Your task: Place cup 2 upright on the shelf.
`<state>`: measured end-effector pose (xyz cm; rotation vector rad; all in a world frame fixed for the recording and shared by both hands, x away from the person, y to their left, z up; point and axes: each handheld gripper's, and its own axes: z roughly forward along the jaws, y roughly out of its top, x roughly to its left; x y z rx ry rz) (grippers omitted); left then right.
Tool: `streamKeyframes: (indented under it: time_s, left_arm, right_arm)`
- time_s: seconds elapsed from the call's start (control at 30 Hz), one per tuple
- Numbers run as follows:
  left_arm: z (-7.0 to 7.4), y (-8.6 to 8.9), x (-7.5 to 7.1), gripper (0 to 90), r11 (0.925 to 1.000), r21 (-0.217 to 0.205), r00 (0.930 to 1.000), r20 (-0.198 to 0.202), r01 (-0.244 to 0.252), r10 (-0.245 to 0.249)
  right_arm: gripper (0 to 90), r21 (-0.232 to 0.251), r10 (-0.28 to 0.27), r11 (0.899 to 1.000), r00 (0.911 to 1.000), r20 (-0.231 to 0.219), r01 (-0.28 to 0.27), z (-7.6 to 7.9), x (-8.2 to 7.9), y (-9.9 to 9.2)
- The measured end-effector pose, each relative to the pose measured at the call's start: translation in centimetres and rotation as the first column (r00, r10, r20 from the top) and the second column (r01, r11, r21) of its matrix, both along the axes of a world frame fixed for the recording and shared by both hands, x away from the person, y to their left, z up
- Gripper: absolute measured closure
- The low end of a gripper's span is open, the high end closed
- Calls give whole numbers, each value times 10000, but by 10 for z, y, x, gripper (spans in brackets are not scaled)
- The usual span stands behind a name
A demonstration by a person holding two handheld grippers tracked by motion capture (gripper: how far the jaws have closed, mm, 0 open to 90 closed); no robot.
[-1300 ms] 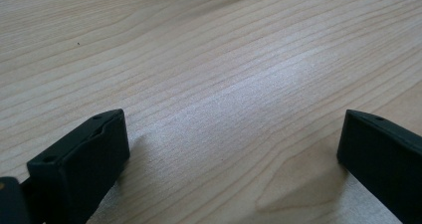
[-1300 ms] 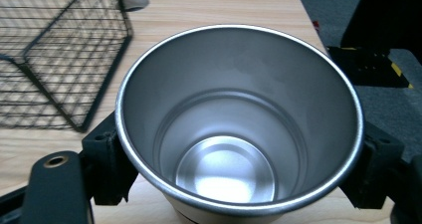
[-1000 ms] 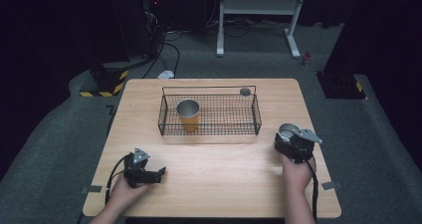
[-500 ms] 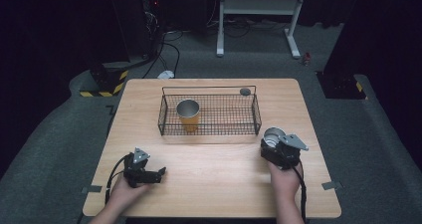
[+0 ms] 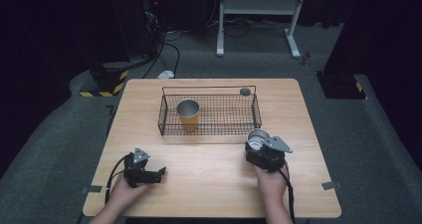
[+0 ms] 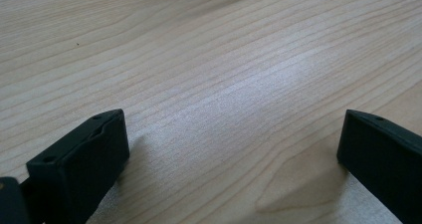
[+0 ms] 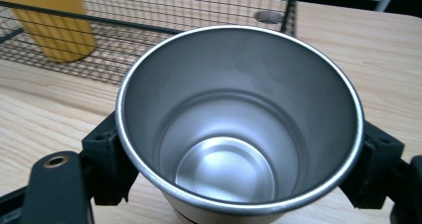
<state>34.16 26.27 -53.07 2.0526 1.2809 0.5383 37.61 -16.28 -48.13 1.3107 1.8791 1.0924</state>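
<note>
A shiny steel cup (image 7: 239, 129) sits mouth-up between the jaws of my right gripper (image 7: 238, 157), which is shut on its sides. From the high view, that cup (image 5: 258, 137) and right gripper (image 5: 259, 145) are just in front of the front right corner of the black wire basket (image 5: 209, 130). A yellow cup with a steel rim (image 5: 188, 113) stands upright in the basket's left half. My left gripper (image 5: 160, 173) rests low on the table near the front left, its jaws wide apart over bare wood (image 6: 234, 134).
A small dark round disc (image 5: 245, 91) lies on the table just behind the basket's back right corner. The wooden table (image 5: 214, 194) stands on grey carpet. A white frame leg (image 5: 219, 30) and cables are on the floor beyond.
My right gripper has carried the steel cup leftward along the table, ending closer to the basket's front right corner. The left gripper has stayed put.
</note>
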Motion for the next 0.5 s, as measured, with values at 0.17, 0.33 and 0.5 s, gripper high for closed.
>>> streamKeyframes:
  time_s: [0.17,0.33,0.5]
  left_arm:
    - [0,0,0,2,10000,-7,10000,-1,-2,2]
    - [0,0,0,2,10000,-4,10000,-3,0,0]
    - [0,0,0,2,10000,-6,10000,-1,-2,2]
  right_arm:
    - [185,11,284,9996,9996,37,-284,0,0,13]
    - [185,-19,544,9985,9985,38,-544,-1,1,25]
    - [185,23,734,9973,9972,109,-735,3,4,35]
